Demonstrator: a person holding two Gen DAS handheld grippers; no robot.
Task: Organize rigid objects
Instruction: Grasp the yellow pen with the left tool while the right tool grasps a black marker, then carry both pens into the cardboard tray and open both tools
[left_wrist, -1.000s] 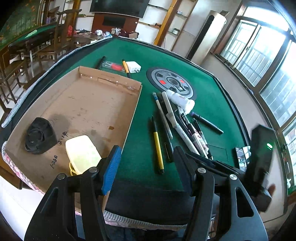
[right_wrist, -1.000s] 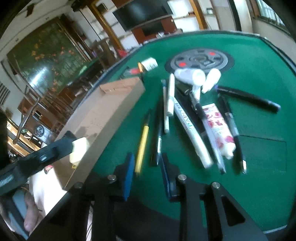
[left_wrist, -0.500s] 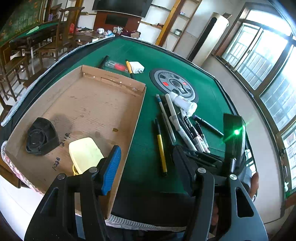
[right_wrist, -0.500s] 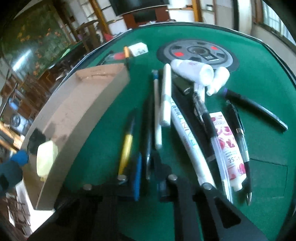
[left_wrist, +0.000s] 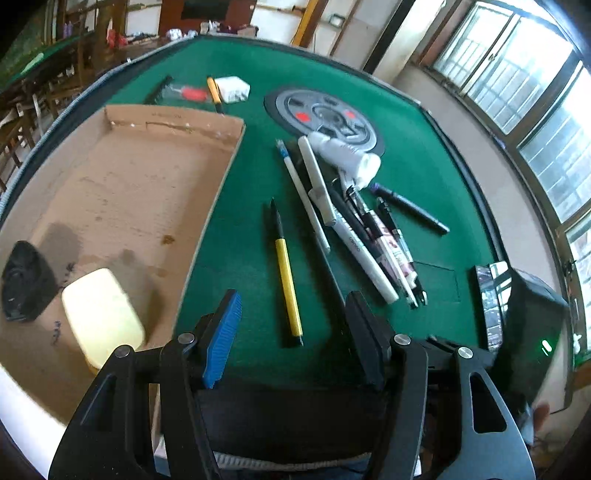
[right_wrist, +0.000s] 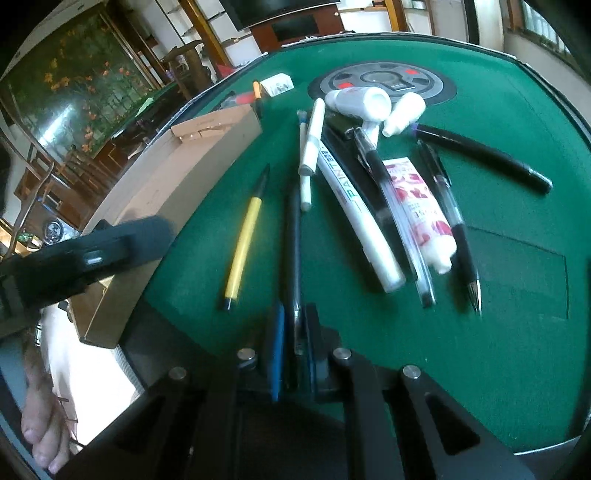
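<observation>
A dark pen (right_wrist: 294, 236) lies on the green table, and my right gripper (right_wrist: 295, 332) is shut on its near end. Beside it on the left is a yellow pen (right_wrist: 243, 240). In the left wrist view the yellow pen (left_wrist: 286, 273) points away from me, its near tip between the open fingers of my left gripper (left_wrist: 291, 314), which holds nothing. The dark pen (left_wrist: 328, 266) runs behind the left gripper's right finger. A cardboard tray (left_wrist: 147, 184) on the left holds a black object (left_wrist: 26, 280) and a pale yellow block (left_wrist: 99, 317).
A heap of pens, a white marker (right_wrist: 354, 218), a pink-patterned tube (right_wrist: 417, 199) and white bottles (right_wrist: 362, 101) lies right of the dark pen. A grey disc (left_wrist: 325, 114) is set in the table's middle. Small items (left_wrist: 229, 88) sit beyond the tray. A hand (right_wrist: 44, 424) shows lower left.
My right gripper has shut on the dark pen's near end. My left gripper has moved down and to the right, from the tray's corner to over the yellow pen, still open.
</observation>
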